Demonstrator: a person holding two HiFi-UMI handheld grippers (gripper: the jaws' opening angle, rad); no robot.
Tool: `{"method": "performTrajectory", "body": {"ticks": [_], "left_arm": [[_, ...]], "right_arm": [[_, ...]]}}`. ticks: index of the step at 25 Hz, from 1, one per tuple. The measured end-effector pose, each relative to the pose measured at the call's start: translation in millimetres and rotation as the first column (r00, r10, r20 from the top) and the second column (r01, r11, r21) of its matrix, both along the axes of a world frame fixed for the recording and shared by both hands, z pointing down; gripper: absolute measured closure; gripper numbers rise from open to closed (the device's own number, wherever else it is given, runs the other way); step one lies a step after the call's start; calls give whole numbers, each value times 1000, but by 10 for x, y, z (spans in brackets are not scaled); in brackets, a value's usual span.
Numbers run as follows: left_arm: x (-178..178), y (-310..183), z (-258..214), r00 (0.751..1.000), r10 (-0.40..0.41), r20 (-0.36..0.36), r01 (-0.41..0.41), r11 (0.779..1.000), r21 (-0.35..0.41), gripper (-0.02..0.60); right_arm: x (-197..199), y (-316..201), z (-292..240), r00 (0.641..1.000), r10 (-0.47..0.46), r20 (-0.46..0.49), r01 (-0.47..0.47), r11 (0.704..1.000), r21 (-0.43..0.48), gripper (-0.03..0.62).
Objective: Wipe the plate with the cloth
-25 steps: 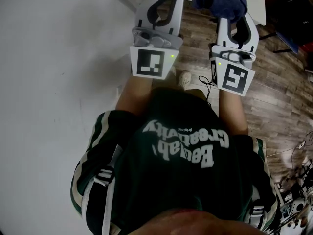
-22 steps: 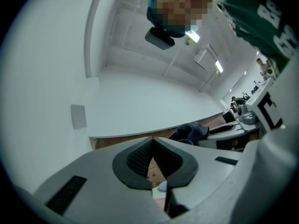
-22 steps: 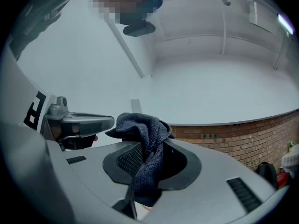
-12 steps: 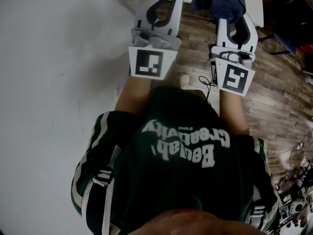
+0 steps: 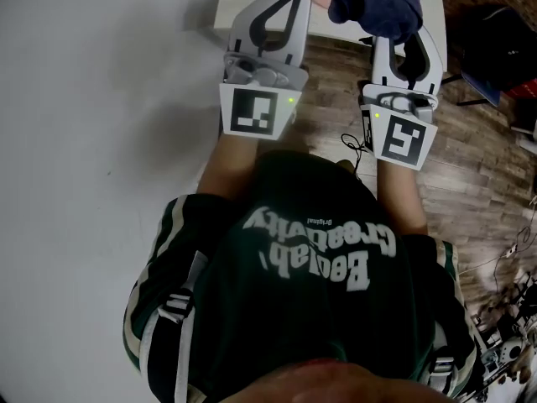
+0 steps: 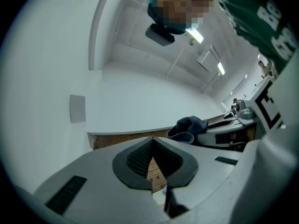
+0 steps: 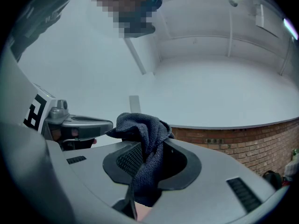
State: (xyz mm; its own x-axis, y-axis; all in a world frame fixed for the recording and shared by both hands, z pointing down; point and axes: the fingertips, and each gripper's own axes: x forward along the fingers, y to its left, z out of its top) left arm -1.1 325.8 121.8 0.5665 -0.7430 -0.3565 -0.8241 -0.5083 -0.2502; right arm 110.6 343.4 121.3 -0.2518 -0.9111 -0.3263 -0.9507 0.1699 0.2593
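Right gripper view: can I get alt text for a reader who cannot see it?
The right gripper is shut on a dark cloth, which bunches up above its jaws. The left gripper shows at the left, with a white wall behind and a brick wall at lower right.

The cloth (image 7: 140, 127) is seen to be a coarse, nubbly dark-blue weave, matt throughout. The shells of the left gripper (image 6: 152, 141) and right gripper (image 7: 154, 143) are moulded in smooth, matt grey plastic and fitted with ribbed black pads (image 6: 138, 157). The floor (image 5: 470, 166) is laid in wood planks, and the wall (image 7: 233, 143) is built of rough brick.
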Motion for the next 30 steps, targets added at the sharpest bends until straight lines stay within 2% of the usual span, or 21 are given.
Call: {"method": "performTrajectory", "body": {"ticks": [6, 13, 19, 25, 30], "left_arm": [[-82, -589, 129, 999, 39, -15, -39, 999, 1, 580], [-132, -1480, 115, 996, 84, 31, -83, 996, -25, 580], [-107, -1689, 244, 993, 108, 52, -106, 993, -47, 580], [-44, -2623, 601, 984, 161, 80, -154, 984, -88, 580], [-31, -2698, 695, 980, 167, 104, -154, 980, -125, 580]], "right_arm": [[-102, -556, 76, 999, 28, -31, -28, 1000, -1, 511], [-163, -1464, 9, 997, 70, -23, -70, 997, -34, 511], [-163, -1661, 84, 997, 77, -13, -77, 996, -39, 511], [-167, -2586, 372, 995, 102, -4, -102, 992, -67, 511], [-117, -2654, 446, 993, 116, -9, -117, 987, -108, 511]]}}
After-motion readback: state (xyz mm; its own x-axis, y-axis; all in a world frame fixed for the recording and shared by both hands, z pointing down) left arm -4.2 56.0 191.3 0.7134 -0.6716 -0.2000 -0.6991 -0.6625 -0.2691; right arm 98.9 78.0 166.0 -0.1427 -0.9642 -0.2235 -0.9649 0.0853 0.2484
